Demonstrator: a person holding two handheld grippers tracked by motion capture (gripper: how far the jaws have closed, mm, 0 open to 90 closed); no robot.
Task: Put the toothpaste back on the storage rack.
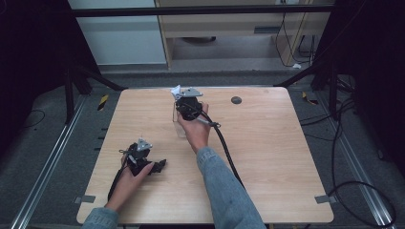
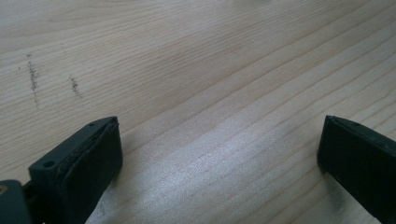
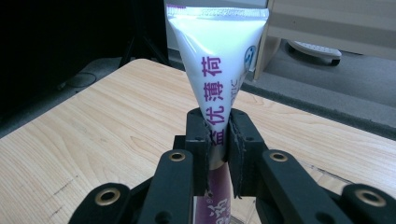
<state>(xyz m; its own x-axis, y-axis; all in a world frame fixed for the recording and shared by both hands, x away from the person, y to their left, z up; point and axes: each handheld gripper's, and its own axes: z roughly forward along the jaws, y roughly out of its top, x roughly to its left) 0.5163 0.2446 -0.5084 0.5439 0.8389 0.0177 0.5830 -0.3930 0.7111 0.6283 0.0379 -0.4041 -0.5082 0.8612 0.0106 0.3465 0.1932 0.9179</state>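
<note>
My right gripper (image 3: 218, 128) is shut on a white tube (image 3: 218, 51) with purple Chinese lettering. The tube stands upright with its flat crimped end on top, and its lower part is purple. In the high view this gripper (image 1: 183, 101) is held over the far middle of the wooden table (image 1: 267, 152), with the tube's white end (image 1: 175, 90) poking out past it. A faint clear container (image 1: 180, 125) seems to stand just under the hand. My left gripper (image 1: 161, 165) rests near the front left, its jaws (image 2: 219, 135) wide open over bare wood.
A small dark round spot (image 1: 236, 100) lies on the table to the right of the right gripper. The right gripper's black cable (image 1: 225, 150) trails back across the table's middle. Black stands and loose cables surround the table on the floor.
</note>
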